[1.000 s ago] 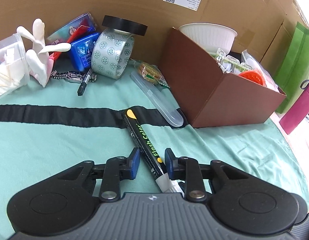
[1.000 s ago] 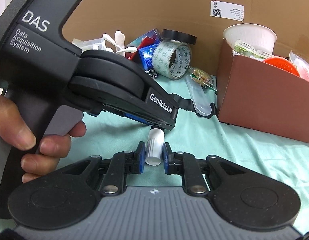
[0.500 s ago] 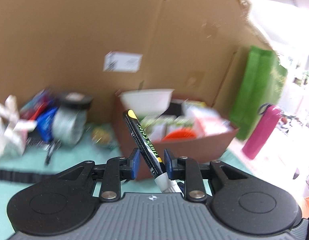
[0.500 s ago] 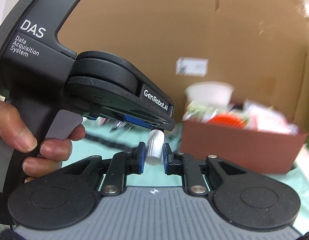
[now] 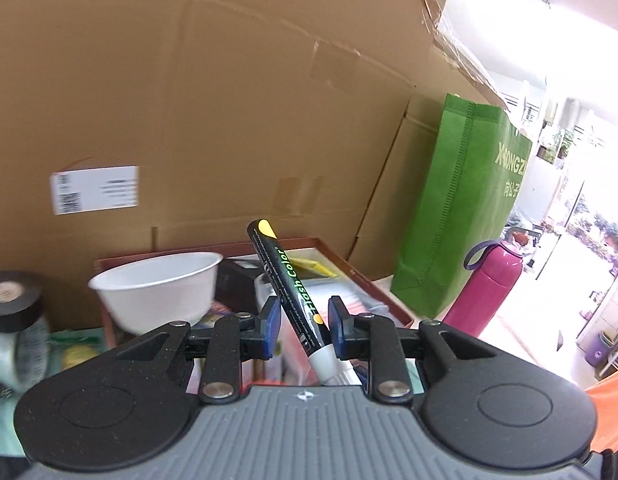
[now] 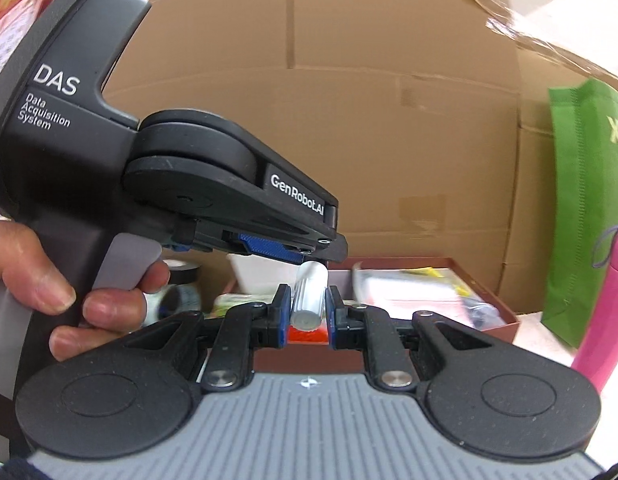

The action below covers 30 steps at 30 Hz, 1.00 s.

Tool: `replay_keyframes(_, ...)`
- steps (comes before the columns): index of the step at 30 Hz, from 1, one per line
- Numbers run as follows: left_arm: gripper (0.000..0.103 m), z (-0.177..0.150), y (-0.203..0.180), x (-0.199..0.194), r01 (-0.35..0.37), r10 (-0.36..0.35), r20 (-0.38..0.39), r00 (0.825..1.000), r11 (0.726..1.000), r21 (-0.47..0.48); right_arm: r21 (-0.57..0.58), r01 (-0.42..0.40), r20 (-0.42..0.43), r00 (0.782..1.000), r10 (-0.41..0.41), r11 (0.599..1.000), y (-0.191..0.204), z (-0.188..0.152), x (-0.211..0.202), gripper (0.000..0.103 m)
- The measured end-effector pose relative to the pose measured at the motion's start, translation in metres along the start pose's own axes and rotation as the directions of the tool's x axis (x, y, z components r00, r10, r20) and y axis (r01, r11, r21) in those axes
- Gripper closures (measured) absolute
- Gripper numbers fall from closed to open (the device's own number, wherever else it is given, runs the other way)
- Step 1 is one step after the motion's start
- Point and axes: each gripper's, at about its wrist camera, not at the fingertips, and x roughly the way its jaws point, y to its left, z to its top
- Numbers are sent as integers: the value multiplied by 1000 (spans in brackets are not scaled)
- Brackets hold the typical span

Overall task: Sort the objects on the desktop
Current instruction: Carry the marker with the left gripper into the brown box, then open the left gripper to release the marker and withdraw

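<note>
Cardboard wall [image 5: 237,92] close behind brown box [image 5: 373,280], marker [image 5: 293,292] above.

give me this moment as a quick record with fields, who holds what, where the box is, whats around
left hand-held gripper: pads look apart, either side of the black Flash Color marker; contact unclear
right hand-held gripper: shut on the marker's white cap end
marker pose: tilted, yellow-tipped end up and away
brown box: beyond and below both grippers, already holding items
white bowl: at the box's left end
tape rolls: left of the box, blurred
backdrop: large cardboard carton
right side: green bag, pink bottle
</note>
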Motion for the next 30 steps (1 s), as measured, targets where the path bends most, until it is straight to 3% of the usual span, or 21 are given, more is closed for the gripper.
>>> replay_keyframes(11, 74, 16, 15, 52, -62, 61, -45, 997, 998, -19, 23, -22, -68, 997, 23, 1000, -37, 8, 63, 87)
replay_keyframes(12, 70, 16, 18, 53, -62, 61, -40, 997, 998, -23, 8, -23, -74, 997, 24, 1000, -37, 8, 70, 87)
replay_keyframes(14, 33, 16, 23, 50, -54, 53, -20, 998, 998, -43, -21, -23, -88, 996, 21, 1000, -38, 8, 83, 87)
replay_keyframes(17, 19, 13, 26, 36, 2, 0, 31, 1000, 998, -65, -28, -10, -90, 996, 7, 1000, -40, 5, 97, 86)
replay_keyframes(20, 11, 11, 24, 25, -21, 23, 75, 997, 999, -37, -30, -2, -90, 996, -1, 1000, -42, 1, 97, 85)
replay_keyframes(22, 9, 10, 23, 21, -36, 39, 90, 995, 999, -27, -25, 3, -88, 996, -5, 1000, -43, -1, 93, 75)
replay_keyframes(23, 8, 9, 23, 18, -38, 40, 94, 995, 999, -26, -22, 5, -88, 996, -7, 1000, -43, -1, 92, 52)
replay_keyframes(24, 8, 9, 23, 17, -38, 41, 97, 994, 999, -28, -18, 12, -84, 996, -13, 1000, -43, -3, 90, 45)
replay_keyframes(28, 7, 7, 20, 13, -47, 48, 97, 994, 999, -19, -19, 19, -87, 996, -21, 1000, -43, -5, 86, 43)
replay_keyframes(30, 6, 5, 18, 8, -61, 62, 89, 994, 998, -8, -17, 20, -90, 996, -22, 1000, -43, -6, 84, 35)
